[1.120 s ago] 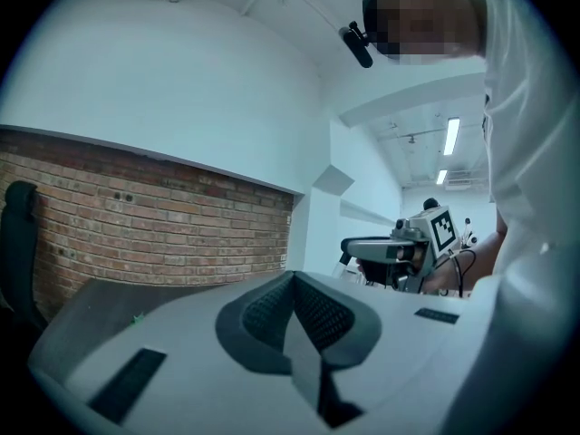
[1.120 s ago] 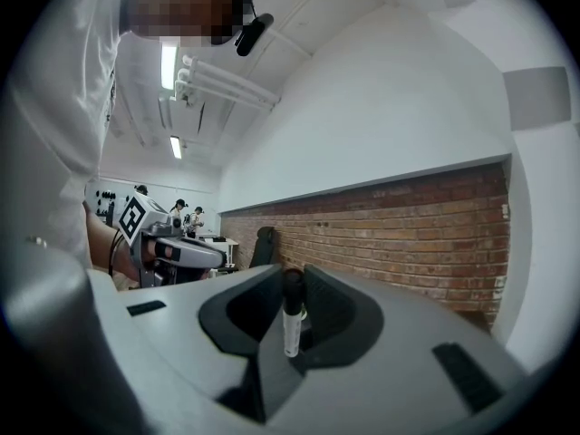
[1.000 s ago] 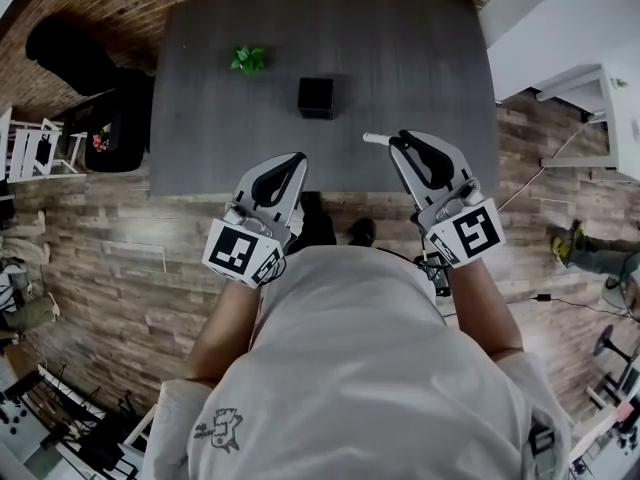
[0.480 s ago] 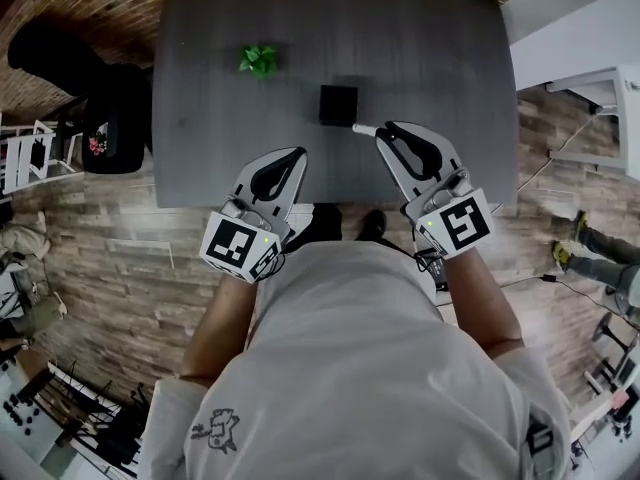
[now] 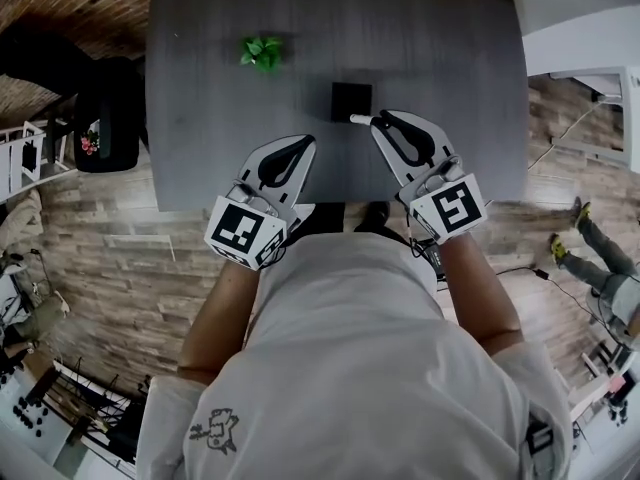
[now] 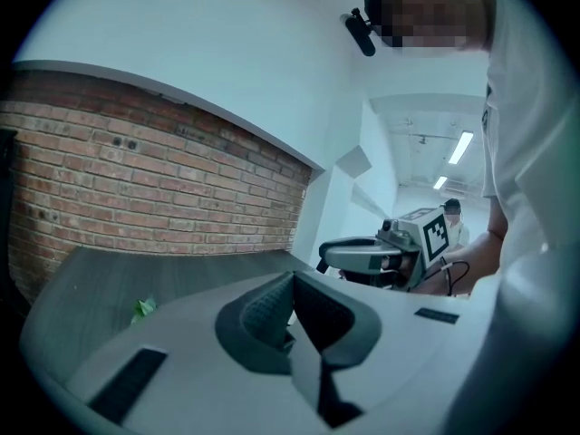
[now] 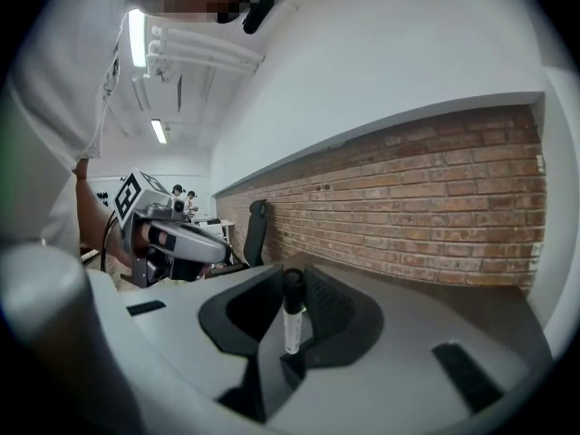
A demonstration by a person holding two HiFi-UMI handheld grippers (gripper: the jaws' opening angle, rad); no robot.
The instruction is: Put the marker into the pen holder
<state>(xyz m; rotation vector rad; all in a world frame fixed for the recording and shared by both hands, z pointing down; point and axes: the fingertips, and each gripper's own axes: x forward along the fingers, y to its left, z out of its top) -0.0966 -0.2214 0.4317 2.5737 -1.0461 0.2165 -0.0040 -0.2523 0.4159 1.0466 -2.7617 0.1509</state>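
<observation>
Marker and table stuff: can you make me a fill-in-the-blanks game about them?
1. The gripper clamping the marker is the ___ one.
2. The pen holder on the table is coloured ___.
3. The little leafy thing on the table is coloured ___.
4. The left gripper has its jaws together and holds ___.

Missing words: right; black; green; nothing.
</observation>
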